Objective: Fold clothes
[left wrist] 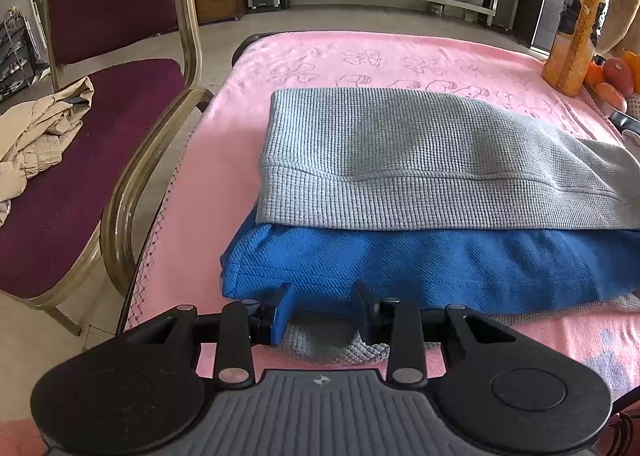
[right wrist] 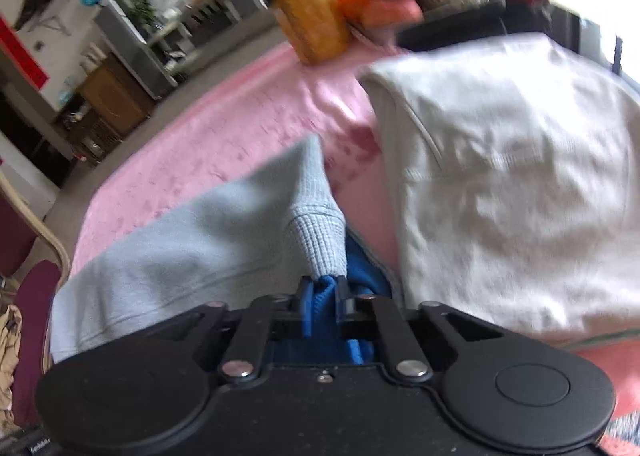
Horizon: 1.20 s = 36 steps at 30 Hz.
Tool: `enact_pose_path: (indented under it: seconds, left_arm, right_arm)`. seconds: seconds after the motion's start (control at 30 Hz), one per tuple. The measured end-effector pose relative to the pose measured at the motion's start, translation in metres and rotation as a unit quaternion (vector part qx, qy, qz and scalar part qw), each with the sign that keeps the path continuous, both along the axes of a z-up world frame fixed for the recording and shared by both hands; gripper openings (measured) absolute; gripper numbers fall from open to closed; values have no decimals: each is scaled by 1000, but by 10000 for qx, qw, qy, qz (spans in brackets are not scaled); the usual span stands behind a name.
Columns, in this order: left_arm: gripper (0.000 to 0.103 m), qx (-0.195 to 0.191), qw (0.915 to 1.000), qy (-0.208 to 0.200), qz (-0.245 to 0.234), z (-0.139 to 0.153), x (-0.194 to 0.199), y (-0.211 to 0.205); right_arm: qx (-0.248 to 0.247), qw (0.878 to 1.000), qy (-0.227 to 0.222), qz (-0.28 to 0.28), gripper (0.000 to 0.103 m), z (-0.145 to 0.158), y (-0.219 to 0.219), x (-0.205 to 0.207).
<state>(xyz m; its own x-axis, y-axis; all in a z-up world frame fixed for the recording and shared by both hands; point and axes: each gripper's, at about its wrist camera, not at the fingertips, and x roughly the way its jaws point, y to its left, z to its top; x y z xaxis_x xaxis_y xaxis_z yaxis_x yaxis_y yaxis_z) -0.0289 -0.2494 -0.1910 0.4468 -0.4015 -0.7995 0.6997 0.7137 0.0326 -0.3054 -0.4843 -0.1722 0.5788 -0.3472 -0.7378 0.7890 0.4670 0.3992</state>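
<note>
A grey and blue waffle-knit garment lies folded on the pink blanket (left wrist: 224,159); its grey part (left wrist: 420,159) lies over its blue part (left wrist: 440,268). My left gripper (left wrist: 322,308) is open at the blue near edge, fingers either side of a gap, holding nothing. My right gripper (right wrist: 322,296) is shut on a bunch of the blue fabric (right wrist: 322,308) beside a grey ribbed cuff (right wrist: 316,244) at the garment's right end. The grey part (right wrist: 180,256) stretches left of it. That view is motion-blurred.
A white garment (right wrist: 500,183) lies folded on the blanket right of the right gripper. An orange bottle (left wrist: 576,27) and fruit (left wrist: 616,75) stand at the far right. A maroon chair (left wrist: 80,127) with beige clothing (left wrist: 36,135) stands left of the table.
</note>
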Motion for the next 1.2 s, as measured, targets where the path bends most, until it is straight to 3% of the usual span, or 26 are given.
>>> enact_pose_path:
  seconds: [0.07,0.17,0.3,0.37,0.43,0.57,0.67,0.77,0.8,0.87,0.97,1.07,1.17,1.2]
  left_arm:
    - [34,18,10000,1,2,-1,0,0]
    - [34,20,10000,-4,26,-1,0,0]
    - [34,-41,9998,87,145,0,6,5]
    - [34,-81,9996,153,213,0,9,7]
    - [34,-99,9994,206,260,0,11,8]
    - [34,6,9995,182,270,-3,11,5]
    - [34,86,9996,84,261,-3,9,4]
    - [34,30,9993,137,334,-2,11,6]
    - [34,4,9993,147,345,-2,12,6]
    - [32,-80,9993,136,325,0,11,6]
    - [29,-310,9993,82,180,5,8,5]
    - [29,-532,9986,-2,-67,9,3,0]
    - [29,-442,9988,-152,-138,5,3,-12]
    - [30,-229,9995,-179,-101,-2,6,-17]
  right_arm:
    - [32,9999,-143,34,6,12,7,1]
    - [495,9967,-637,12,6,34,15,6]
    - [1150,9794,-1642,-243,3,71,15,-3]
    - [1232,9721,-1928,-522,3,81,10,-19]
    - [1147,9741,-1754,-854,3,74,3,-34]
    - [1156,9853,-551,-1130,3,18,-19,-43]
    - [472,9879,416,-1420,5,4,-17,-37]
    - [-994,9827,1028,-1177,14,30,5,-20]
    - [-1155,9829,973,-1054,15,36,10,-18]
    - [-1004,9914,490,-687,16,42,14,-18]
    - [-293,9994,-177,50,19,36,13,-5]
    - [500,9943,-575,741,26,15,14,14]
    - [1008,9889,-478,985,28,-10,8,30]
    - [1146,9880,-333,977,28,-17,6,33]
